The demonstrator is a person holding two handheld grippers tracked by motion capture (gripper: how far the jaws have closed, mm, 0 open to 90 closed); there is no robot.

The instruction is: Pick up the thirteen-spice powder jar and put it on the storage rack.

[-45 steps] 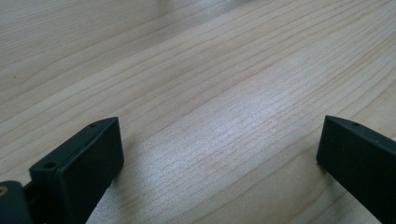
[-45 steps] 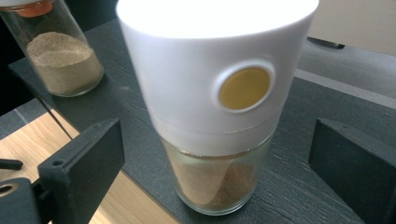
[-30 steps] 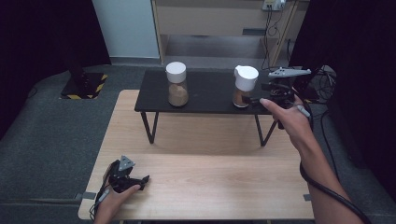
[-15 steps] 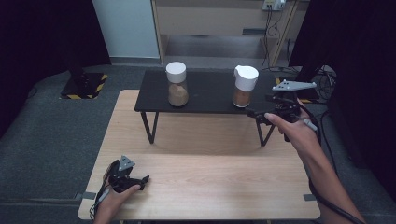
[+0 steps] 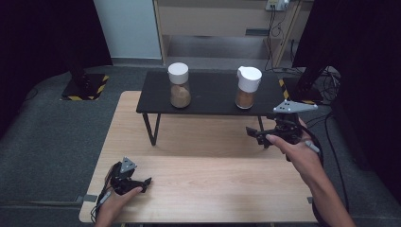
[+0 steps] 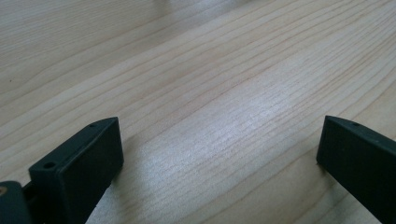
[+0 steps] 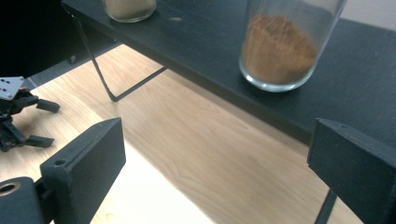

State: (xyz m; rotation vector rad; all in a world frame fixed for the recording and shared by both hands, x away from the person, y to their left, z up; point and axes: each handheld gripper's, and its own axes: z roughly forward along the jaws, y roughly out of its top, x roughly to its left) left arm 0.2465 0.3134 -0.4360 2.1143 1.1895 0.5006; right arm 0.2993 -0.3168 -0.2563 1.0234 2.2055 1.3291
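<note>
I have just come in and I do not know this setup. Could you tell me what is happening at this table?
A person sits at a wooden table with a two-jaw gripper in each hand. The right gripper is open and empty, held in front of the black shelf, just below the jar with the spouted white lid and brown powder. A second jar with a flat white lid stands further left. The left gripper rests open on the table. Both jars stand untouched.
</note>
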